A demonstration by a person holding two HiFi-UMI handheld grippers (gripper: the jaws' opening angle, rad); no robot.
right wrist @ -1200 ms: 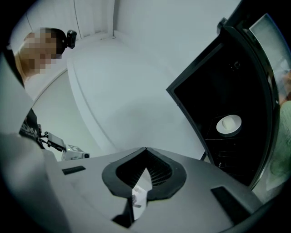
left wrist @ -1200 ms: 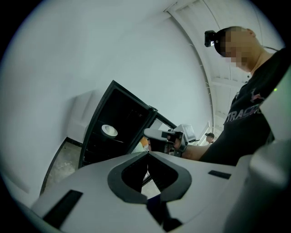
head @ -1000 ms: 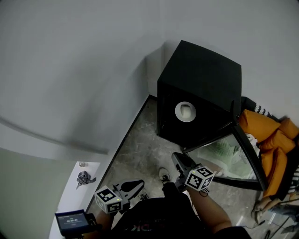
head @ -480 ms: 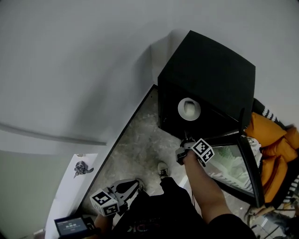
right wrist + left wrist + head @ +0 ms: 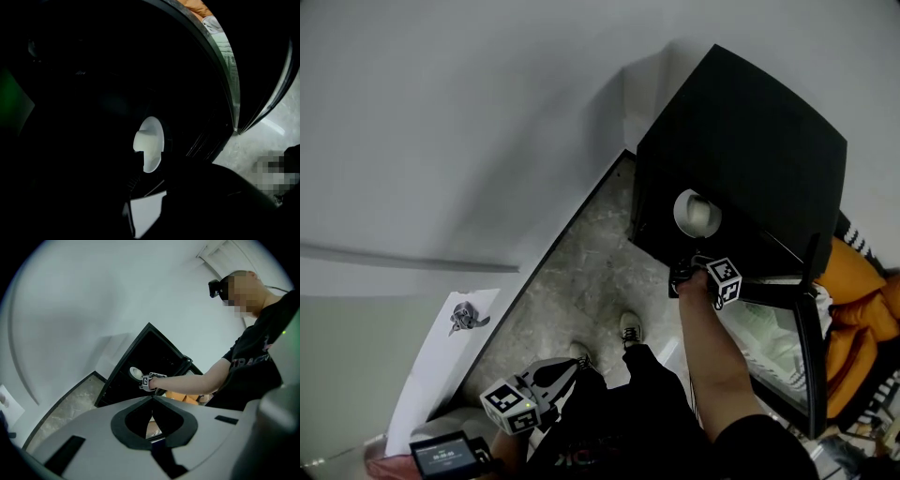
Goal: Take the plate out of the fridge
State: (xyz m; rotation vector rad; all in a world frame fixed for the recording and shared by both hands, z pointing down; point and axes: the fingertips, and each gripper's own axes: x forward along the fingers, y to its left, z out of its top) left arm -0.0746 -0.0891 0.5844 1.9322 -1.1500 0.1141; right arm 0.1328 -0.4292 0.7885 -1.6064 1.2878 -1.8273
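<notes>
The fridge (image 5: pixel 750 141) fills the upper right of the head view, a matte black box with sharp corners, pushed into the corner of a smooth white wall (image 5: pixel 441 141). Its door (image 5: pixel 811 319), a dark frame round a glass pane, swings out toward the lower right. That leaves me a wedge of mottled stone floor (image 5: pixel 581 281) between the door's edge and the wall's dark skirting. My shoes (image 5: pixel 630 328) stand in that wedge.

The plate (image 5: pixel 697 212) is inside the fridge, round, white and smooth, near the front of the opening. My right gripper (image 5: pixel 686 273) is at the fridge's lower front edge, just below the plate. Its jaws have just been opening and stand released, gripping nothing. In its own view the plate shows as a pale oval ahead in the gap between the two dark jaw outlines, and I cannot see either one touching it. That view alone gives the black interior and the door's curved edge at upper right.

My left gripper (image 5: pixel 570 367) hangs at the lower left of the head view, well apart from the fridge. Its own view shows the grey jaw tips meeting, clenched on nothing. Only that view shows my outstretched arm from the side. An orange padded garment (image 5: pixel 862 309) lies beyond the door at the right edge.
</notes>
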